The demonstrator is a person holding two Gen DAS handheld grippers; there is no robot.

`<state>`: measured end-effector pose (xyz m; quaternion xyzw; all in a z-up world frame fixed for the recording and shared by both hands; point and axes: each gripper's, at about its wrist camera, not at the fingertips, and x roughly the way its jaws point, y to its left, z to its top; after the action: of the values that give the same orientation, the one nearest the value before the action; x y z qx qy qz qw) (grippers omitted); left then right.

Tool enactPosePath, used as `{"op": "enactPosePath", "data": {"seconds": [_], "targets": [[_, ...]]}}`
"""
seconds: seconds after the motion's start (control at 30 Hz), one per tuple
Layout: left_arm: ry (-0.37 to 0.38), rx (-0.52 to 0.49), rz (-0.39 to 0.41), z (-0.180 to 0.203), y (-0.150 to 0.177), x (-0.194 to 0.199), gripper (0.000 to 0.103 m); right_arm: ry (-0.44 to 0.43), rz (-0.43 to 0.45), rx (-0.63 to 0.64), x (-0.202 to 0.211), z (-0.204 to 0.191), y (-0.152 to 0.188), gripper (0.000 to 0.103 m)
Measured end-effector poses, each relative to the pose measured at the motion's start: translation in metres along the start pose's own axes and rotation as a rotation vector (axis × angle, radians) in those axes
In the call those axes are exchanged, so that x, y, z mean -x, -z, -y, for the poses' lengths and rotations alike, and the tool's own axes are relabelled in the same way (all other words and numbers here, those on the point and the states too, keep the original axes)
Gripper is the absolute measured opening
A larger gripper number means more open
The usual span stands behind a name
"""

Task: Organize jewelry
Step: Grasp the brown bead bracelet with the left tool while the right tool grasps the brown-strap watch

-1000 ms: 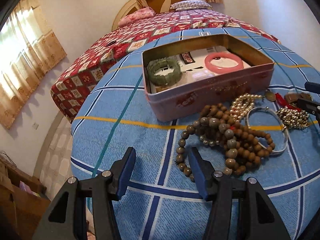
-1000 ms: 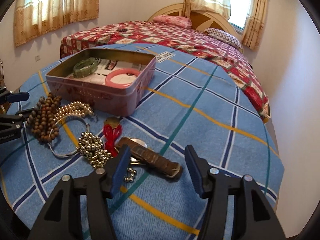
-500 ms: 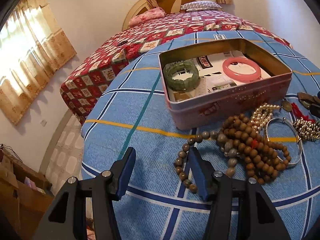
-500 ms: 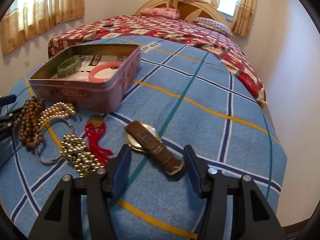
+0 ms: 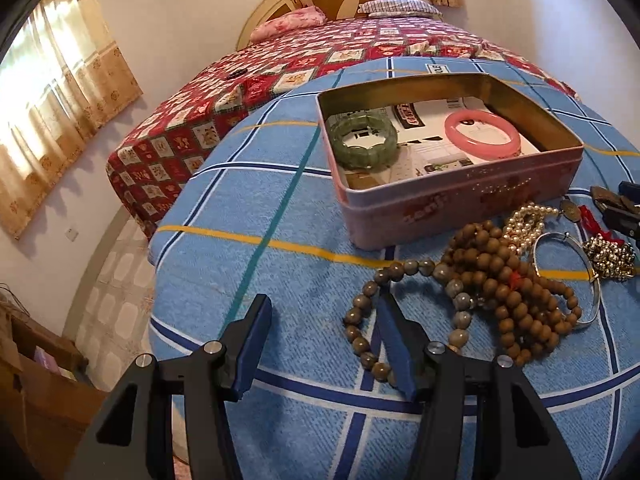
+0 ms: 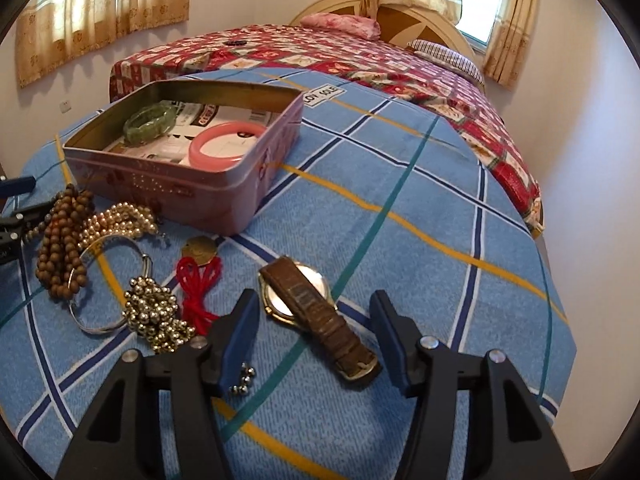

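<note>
A pink tin box (image 5: 460,200) (image 6: 168,184) on the blue plaid cloth holds a green bangle (image 5: 362,140) (image 6: 150,124) and a pink bangle (image 5: 482,136) (image 6: 224,144). In front of it lie brown bead strands (image 5: 500,288) (image 6: 60,248), pearls (image 5: 524,224) (image 6: 120,220), a silver bangle (image 6: 100,280), gold beads (image 6: 156,316), a red cord with a pendant (image 6: 198,280) and a brown-strap watch (image 6: 316,312). My left gripper (image 5: 324,320) is open, left of the bead strands. My right gripper (image 6: 314,320) is open, its fingers either side of the watch.
The blue cloth (image 6: 400,200) covers the foot of a bed with a red quilt (image 5: 280,64). The bed edge drops off to the left, with a tiled floor (image 5: 112,288) and cardboard boxes (image 5: 36,380) below. Curtained windows line the walls.
Both grippers have shifted: the left one moved left, so the tin and beads sit further right in its view. The right one moved over the watch, which now lies between its fingers.
</note>
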<state>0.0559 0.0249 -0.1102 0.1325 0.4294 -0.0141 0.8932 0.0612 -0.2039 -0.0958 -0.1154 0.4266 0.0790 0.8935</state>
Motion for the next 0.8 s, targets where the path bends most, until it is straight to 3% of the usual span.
{"op": "enactPosePath", "data": {"seconds": [0.07, 0.1, 0.17, 0.2, 0.37, 0.8], "targets": [[0.022, -0.003, 0.004, 0.001, -0.001, 0.000, 0.054, -0.013, 0.003, 0.007, 0.000, -0.001, 0.001, 0.048], [0.042, -0.002, 0.004, 0.002, -0.001, -0.001, 0.047, -0.014, 0.006, 0.016, 0.001, -0.003, 0.001, 0.043], [0.048, -0.017, 0.007, 0.004, -0.002, 0.000, 0.028, -0.012, 0.012, 0.038, 0.001, -0.007, 0.001, 0.039], [0.071, -0.020, 0.000, 0.004, -0.002, -0.001, 0.008, -0.013, 0.013, 0.040, 0.001, -0.008, 0.001, 0.038], [0.090, -0.015, 0.005, 0.003, -0.003, 0.003, 0.008, -0.031, 0.026, 0.021, 0.004, -0.004, 0.004, 0.038], [0.043, -0.019, 0.112, -0.013, -0.020, 0.041, 0.008, -0.024, 0.091, -0.021, 0.021, -0.002, 0.001, 0.038]]}}
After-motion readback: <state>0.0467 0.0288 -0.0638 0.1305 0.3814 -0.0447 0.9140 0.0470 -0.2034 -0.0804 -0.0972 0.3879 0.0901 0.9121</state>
